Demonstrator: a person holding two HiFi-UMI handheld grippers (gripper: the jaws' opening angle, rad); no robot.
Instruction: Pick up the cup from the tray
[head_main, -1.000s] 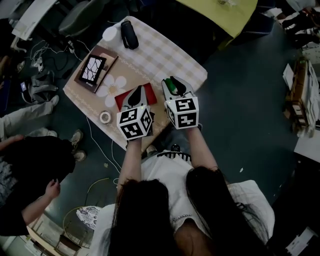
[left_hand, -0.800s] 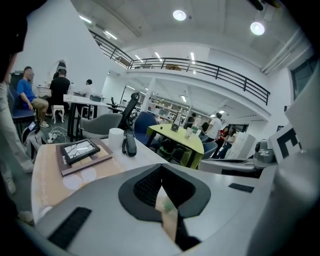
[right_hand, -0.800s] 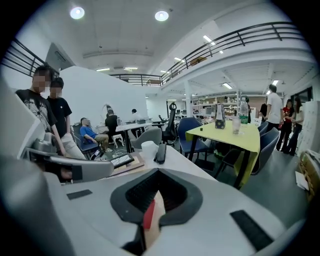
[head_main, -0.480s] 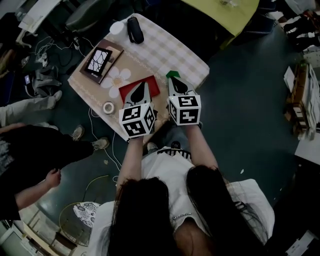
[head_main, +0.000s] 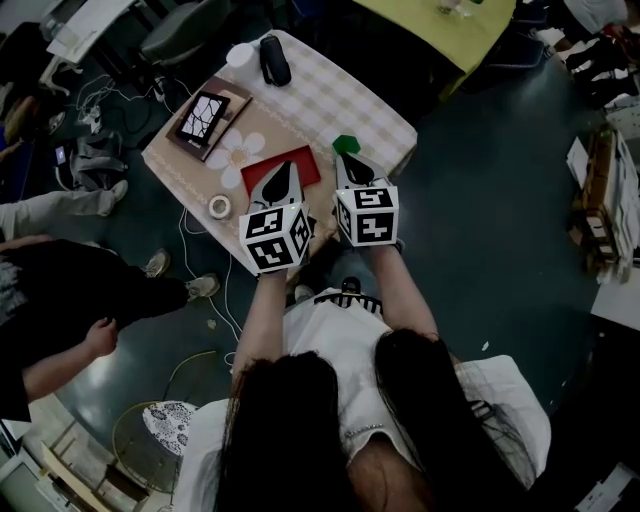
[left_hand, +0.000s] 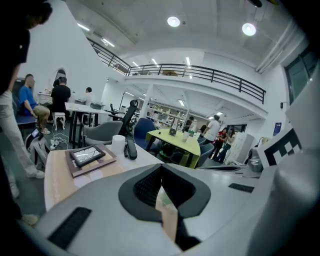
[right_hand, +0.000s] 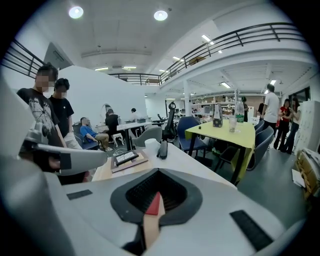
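Note:
A white cup (head_main: 240, 55) stands at the table's far left corner, beside a black case (head_main: 272, 60). It also shows in the left gripper view (left_hand: 118, 145) and the right gripper view (right_hand: 151, 147). It is off the brown tray (head_main: 228, 118), which carries a framed picture (head_main: 203, 117). My left gripper (head_main: 283, 182) hovers shut over a red sheet (head_main: 262, 172) at the near edge, with nothing held (left_hand: 162, 200). My right gripper (head_main: 352, 166) is shut and empty (right_hand: 157, 200). A small green object (head_main: 346, 144) lies just beyond its tips. Both grippers are far from the cup.
A tape roll (head_main: 219, 206) lies near the table's left edge. A checked cloth (head_main: 330, 100) covers the table's right half. A yellow table (right_hand: 235, 132) with blue chairs stands beyond. People stand and sit at the left, and cables lie on the floor.
Both grippers have drawn back toward the near edge of the table. The green object, earlier between the right gripper's jaws, now lies on the table beyond its closed tips.

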